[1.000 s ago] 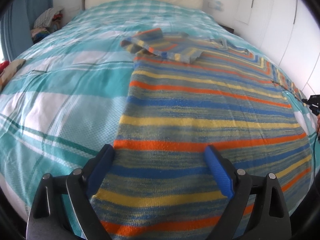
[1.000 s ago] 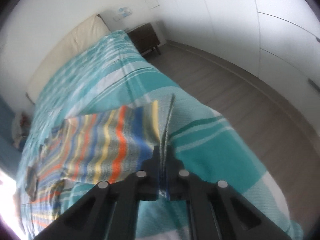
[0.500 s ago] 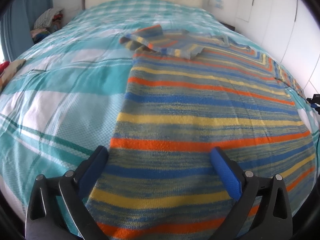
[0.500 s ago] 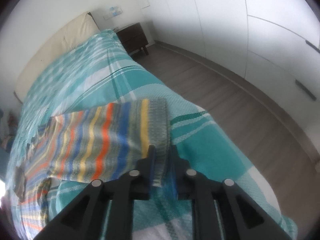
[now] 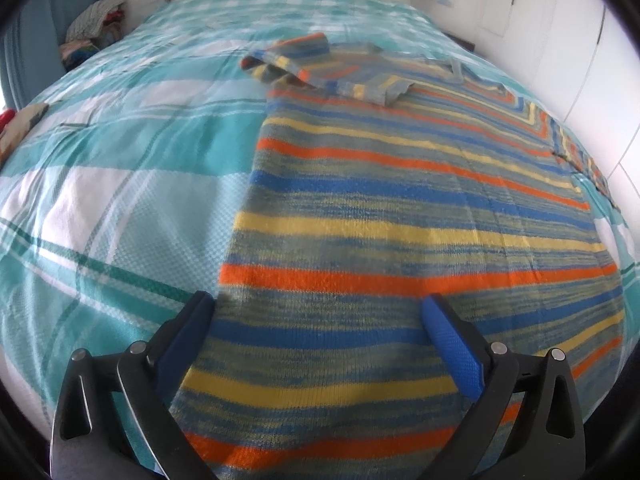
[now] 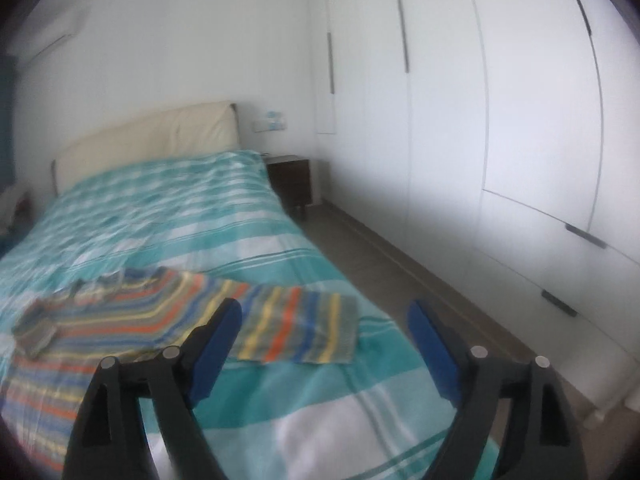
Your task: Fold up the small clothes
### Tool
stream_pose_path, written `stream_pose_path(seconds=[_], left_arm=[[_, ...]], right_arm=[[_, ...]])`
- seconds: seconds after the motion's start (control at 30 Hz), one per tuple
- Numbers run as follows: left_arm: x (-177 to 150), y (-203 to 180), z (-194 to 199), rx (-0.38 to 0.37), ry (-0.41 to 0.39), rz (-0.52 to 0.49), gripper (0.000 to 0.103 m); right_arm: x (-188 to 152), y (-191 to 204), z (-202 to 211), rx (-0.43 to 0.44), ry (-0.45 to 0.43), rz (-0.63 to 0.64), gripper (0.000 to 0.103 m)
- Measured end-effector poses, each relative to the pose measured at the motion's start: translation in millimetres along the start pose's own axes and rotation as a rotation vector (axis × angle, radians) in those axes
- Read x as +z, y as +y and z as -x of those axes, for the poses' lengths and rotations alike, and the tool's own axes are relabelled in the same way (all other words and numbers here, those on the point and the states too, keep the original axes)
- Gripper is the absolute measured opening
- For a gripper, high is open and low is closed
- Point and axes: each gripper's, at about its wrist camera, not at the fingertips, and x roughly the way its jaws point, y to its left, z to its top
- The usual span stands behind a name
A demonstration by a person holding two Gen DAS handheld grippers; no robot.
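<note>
A striped knitted sweater (image 5: 400, 216) in orange, blue, yellow and grey lies flat on the bed. Its far left sleeve (image 5: 316, 64) is folded over the chest. My left gripper (image 5: 320, 312) is open and empty, low over the sweater's lower left edge. In the right wrist view the sweater (image 6: 100, 320) lies at the left and its right sleeve (image 6: 304, 328) lies stretched out flat toward the bed's edge. My right gripper (image 6: 324, 320) is open and empty, raised above and behind that sleeve.
The bed has a teal and white checked cover (image 5: 120, 184) and a cream headboard (image 6: 152, 136). A pile of clothes (image 5: 96, 28) lies at the far left. White wardrobes (image 6: 480, 120), a dark nightstand (image 6: 290, 180) and wooden floor (image 6: 400, 276) are on the right.
My right gripper has opened and let go of the sleeve, which now lies flat, then lifted back. My left gripper has stayed open and barely moved.
</note>
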Motion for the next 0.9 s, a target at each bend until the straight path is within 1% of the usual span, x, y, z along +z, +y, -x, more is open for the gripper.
stream_pose_path(seconds=[0.07,0.13,0.17,0.23,0.3,0.47,0.67,0.9], left_arm=[[1,2,0,-0.022,0.008,0.000,0.103],[2,2,1,-0.040,0.023,-0.009,0.103],[2,2,1,-0.051,0.035,-0.016,0.103],[3,2,1,-0.056,0.050,-0.032,0.103],[1,-1,0,-0.046,0.048,-0.044,0.103],[-4,-6,0,-0.010,0.032,-0.069,0.103],[-5,-3,0,-0.024,0.019,-0.080,0.103],[-6,-3,0,-0.027,0.010,-0.092,0.103]], right_arm=[[-18,25,10,0.054,-0.018,0.074,0.088],[-34,47,10,0.075,-0.005,0.156,0.089],[-38,58,8,0.087,0.012,0.201,0.089],[-43,73,7,0.119,-0.003,0.265,0.089],[-46,84,8,0.136,-0.011,0.310,0.089],[-53,88,5,0.157,0.026,0.321,0.089],[-54,85,5,0.144,0.031,0.301,0.089],[-59,92,1,0.145,0.050,0.320,0.089]])
